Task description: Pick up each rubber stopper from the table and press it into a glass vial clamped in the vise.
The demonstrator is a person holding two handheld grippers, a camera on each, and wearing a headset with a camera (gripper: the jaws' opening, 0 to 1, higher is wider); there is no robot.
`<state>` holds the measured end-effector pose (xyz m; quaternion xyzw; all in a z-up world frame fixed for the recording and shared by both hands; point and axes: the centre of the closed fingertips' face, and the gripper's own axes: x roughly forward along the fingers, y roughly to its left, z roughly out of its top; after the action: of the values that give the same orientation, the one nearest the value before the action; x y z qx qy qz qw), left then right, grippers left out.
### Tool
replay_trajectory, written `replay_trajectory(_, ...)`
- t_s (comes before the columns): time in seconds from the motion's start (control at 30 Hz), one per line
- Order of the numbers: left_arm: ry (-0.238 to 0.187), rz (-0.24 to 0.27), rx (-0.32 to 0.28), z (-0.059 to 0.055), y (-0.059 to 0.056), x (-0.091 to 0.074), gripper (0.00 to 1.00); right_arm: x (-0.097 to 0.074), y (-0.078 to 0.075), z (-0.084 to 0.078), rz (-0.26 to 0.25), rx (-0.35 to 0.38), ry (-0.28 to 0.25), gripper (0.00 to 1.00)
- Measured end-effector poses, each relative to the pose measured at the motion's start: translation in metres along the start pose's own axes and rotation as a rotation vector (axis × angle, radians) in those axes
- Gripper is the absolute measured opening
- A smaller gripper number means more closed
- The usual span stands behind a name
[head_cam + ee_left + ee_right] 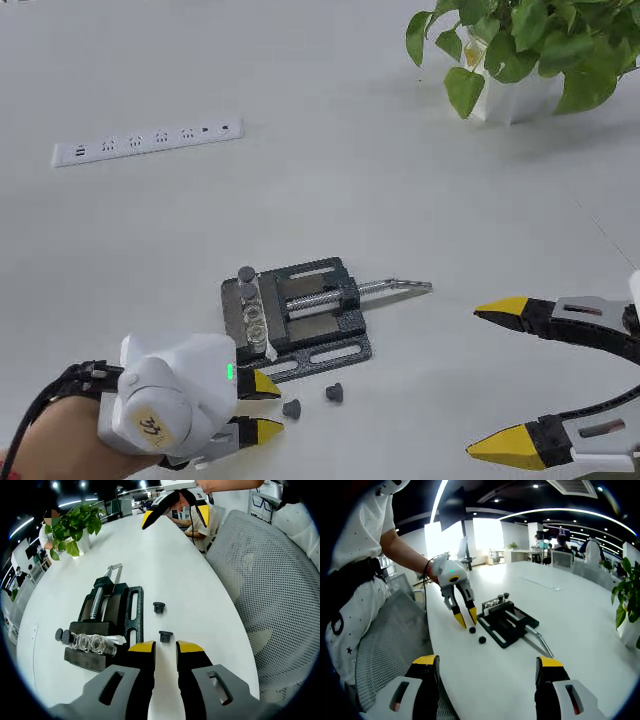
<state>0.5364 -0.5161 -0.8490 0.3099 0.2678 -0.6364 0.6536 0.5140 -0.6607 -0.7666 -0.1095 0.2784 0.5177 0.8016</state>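
Hovering beside the near stopper point(291, 408), jaws narrow and empty, the left gripper point(272, 407) could clip it skidding away; right gripper point(478, 383) hangs wide.

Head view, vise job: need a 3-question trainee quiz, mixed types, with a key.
1. How many loose stoppers lie on the table? A one, B two, C five.
2. True or false: the left tool grips a stopper.
3. Fill in: the right tool has its jaws wide ____.
Key: 1 B; 2 false; 3 open.
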Motion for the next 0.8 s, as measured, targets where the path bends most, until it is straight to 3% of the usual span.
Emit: replay_trajectory(0.8,0.02,-0.014,0.009,-0.0019,-0.0007,0.0051,0.06,-0.0015,-0.0007,-0.0001,-0.007,0.009,0.005,0.75)
